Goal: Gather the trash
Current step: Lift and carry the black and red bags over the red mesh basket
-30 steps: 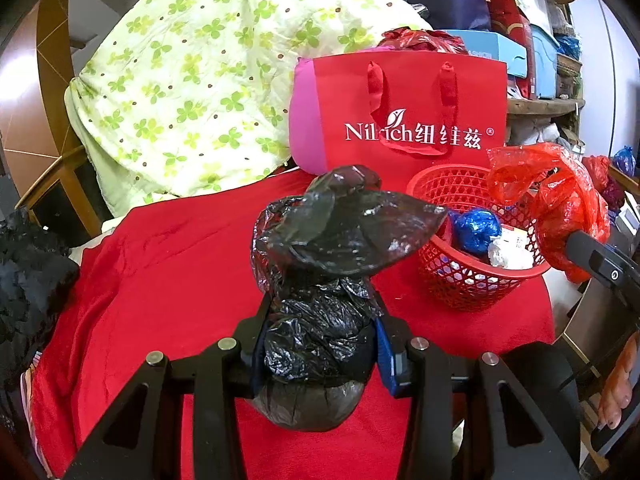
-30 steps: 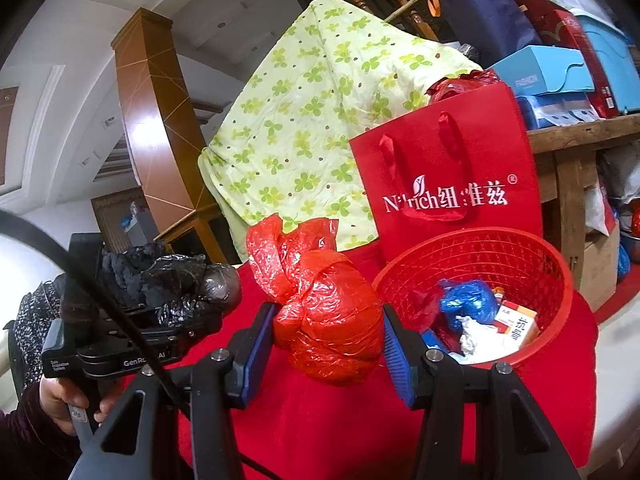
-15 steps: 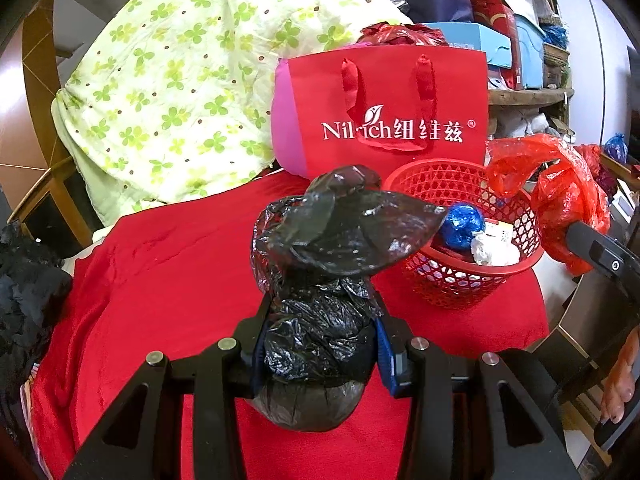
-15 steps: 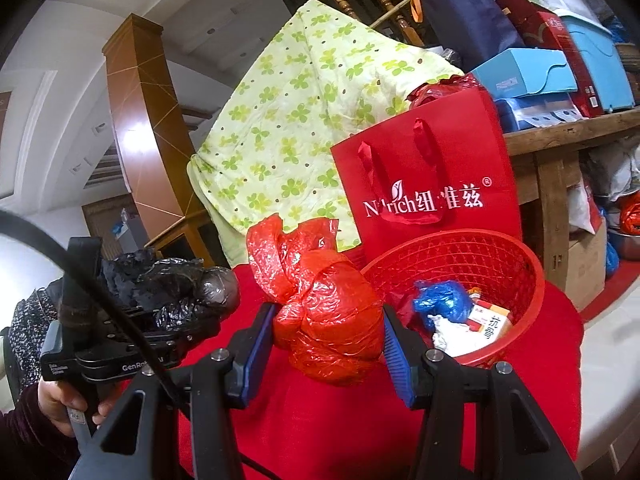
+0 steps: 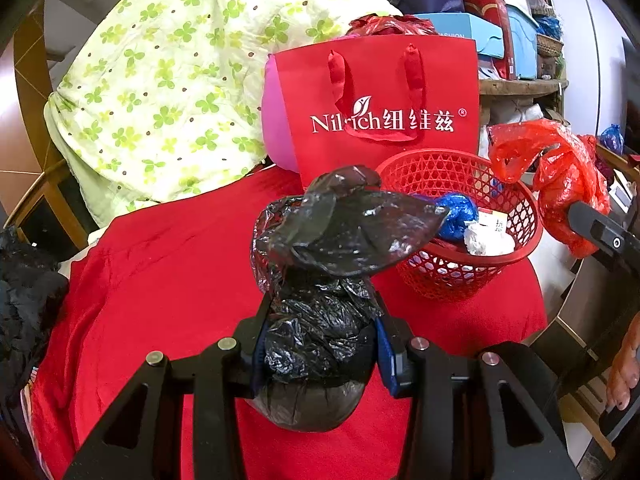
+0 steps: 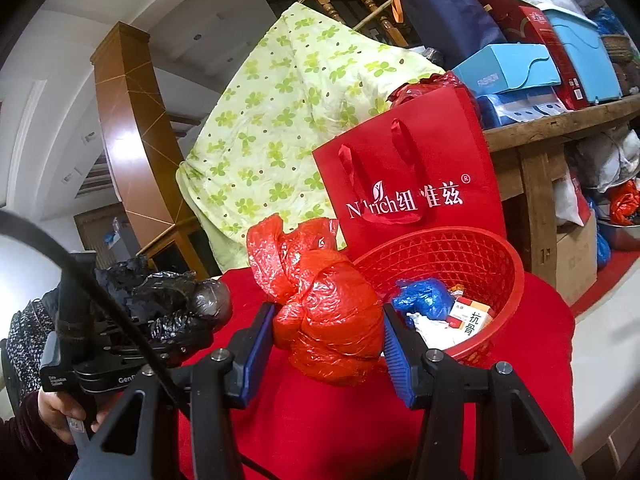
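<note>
My left gripper (image 5: 320, 344) is shut on a knotted black trash bag (image 5: 320, 320), held above the red cloth (image 5: 160, 300). In the right wrist view, my right gripper (image 6: 328, 332) is shut on a knotted red trash bag (image 6: 324, 308); the same red trash bag (image 5: 560, 184) shows at the right of the left wrist view. A red mesh basket (image 5: 516, 208) (image 6: 480, 256) stands on the cloth ahead of both grippers, holding a blue wad (image 6: 420, 300), white paper and a small carton. The black trash bag (image 6: 172, 300) also appears left of the red one.
A red paper gift bag (image 5: 380, 112) (image 6: 408, 184) stands behind the basket, with a green-flowered quilt (image 5: 180, 72) beside it. Boxes crowd a wooden shelf (image 6: 560, 124) at the right. A person's hand (image 6: 60, 412) holds the left gripper's handle.
Both grippers keep their bags. The basket and gift bag have shifted a little leftward in both views as the hands drift sideways.
</note>
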A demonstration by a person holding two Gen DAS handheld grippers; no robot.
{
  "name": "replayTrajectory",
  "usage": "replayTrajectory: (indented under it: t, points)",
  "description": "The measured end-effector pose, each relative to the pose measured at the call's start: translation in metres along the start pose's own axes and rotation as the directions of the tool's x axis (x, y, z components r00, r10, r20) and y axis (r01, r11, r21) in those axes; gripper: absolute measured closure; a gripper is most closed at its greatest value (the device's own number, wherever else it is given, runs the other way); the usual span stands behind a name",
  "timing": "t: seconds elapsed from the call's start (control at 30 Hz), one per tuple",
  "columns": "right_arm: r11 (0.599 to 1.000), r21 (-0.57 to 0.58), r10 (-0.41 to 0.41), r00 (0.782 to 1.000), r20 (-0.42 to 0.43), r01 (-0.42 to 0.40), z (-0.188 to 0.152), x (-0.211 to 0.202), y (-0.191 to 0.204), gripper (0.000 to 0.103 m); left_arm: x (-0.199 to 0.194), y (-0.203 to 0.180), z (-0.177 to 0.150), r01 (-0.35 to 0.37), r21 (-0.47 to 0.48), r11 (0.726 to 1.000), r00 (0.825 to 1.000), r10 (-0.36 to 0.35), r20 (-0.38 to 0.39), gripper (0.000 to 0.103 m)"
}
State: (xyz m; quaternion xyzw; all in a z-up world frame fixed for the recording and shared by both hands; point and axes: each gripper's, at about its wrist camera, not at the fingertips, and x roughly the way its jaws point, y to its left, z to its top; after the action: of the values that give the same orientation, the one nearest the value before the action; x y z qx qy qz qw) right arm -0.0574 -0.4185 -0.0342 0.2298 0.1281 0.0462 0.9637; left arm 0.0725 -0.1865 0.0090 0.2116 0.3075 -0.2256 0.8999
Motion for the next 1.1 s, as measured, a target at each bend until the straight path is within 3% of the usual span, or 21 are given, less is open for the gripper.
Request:
replayTrajectory:
  t: [0.5, 1.1]
  points:
    - [0.998, 0.037, -0.053, 0.998, 0.02, 0.052, 0.001, -0.011, -0.023, 0.048, 0.009, -0.018, 0.007, 0.03, 0.054, 0.998, 0.999, -0.029, -0.013, 0.057]
    - [0.978, 0.136, -0.164, 0.985, 0.049, 0.156, 0.008, -0.033, -0.078, 0.048, 0.019, -0.064, 0.052, 0.16, 0.102, 0.982, 0.987, -0.162, 0.012, 0.057]
